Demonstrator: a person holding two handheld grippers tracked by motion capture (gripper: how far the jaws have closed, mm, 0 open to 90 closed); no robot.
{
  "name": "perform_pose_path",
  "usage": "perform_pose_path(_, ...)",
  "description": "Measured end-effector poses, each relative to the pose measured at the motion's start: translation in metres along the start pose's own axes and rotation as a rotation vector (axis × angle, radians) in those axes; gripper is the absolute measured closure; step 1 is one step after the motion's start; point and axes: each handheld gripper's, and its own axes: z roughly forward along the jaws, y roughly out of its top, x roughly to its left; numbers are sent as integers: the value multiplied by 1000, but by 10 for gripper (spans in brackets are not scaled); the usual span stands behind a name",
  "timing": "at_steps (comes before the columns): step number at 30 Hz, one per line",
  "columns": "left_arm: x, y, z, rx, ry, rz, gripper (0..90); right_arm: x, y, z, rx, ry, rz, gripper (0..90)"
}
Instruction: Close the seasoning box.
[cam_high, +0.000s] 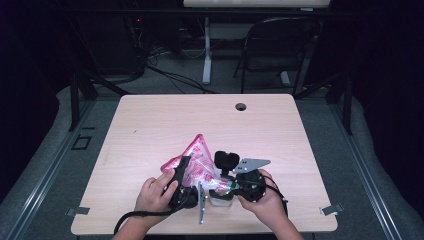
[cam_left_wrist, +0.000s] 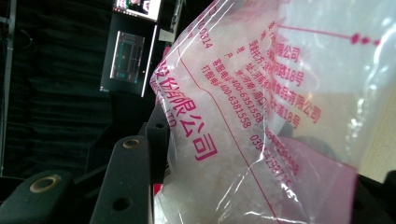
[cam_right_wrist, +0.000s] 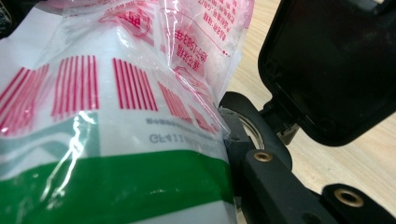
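With the left gripper (cam_high: 186, 176) clamped on the plastic bag (cam_high: 196, 159) and the right gripper (cam_high: 231, 186) clamped on the bottle (cam_right_wrist: 112, 186) inside it, both near the table (cam_high: 150, 125) front edge, we risk tearing the film if the 2 grippers pull apart.

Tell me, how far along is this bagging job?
Midway, it seems. A green-banded white container already sits partly inside the pink-printed plastic bag. The left gripper holds the bag; the right gripper is clamped on the container. Probably left: pushing it fully in and letting go.
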Motion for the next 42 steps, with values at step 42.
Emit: perform_pose_path(42,-5,4,-2,-5,14,34,586,0,-13,5,-22,-17,36,889)
